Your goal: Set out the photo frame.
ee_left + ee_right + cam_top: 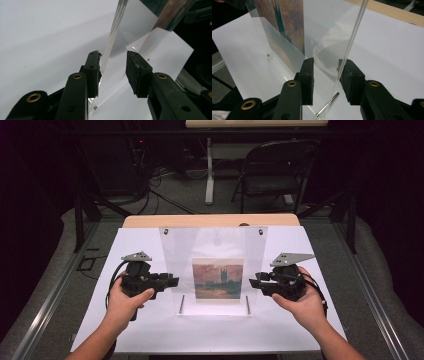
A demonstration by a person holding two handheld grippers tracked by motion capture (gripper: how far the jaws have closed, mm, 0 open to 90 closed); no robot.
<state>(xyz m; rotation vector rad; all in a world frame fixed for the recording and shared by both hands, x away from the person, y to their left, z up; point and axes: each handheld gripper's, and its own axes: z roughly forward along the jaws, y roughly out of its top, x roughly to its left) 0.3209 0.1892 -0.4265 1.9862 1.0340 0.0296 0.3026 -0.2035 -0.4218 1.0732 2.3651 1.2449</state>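
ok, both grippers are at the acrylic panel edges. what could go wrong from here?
1. Neither the left gripper nor the right gripper clamps the clear panel; its edges sit in gaps between the pads, so it could tip.
2. The picture may slide as the panel shifts.
3. The metal pins at the base could roll away.

A dark room surrounds a wooden table point(210, 220) covered by a white sheet point(140, 330). Behind it stand a black folding chair point(272, 172), a white table leg point(209, 172) and loose cables point(160, 195) on grey floor.
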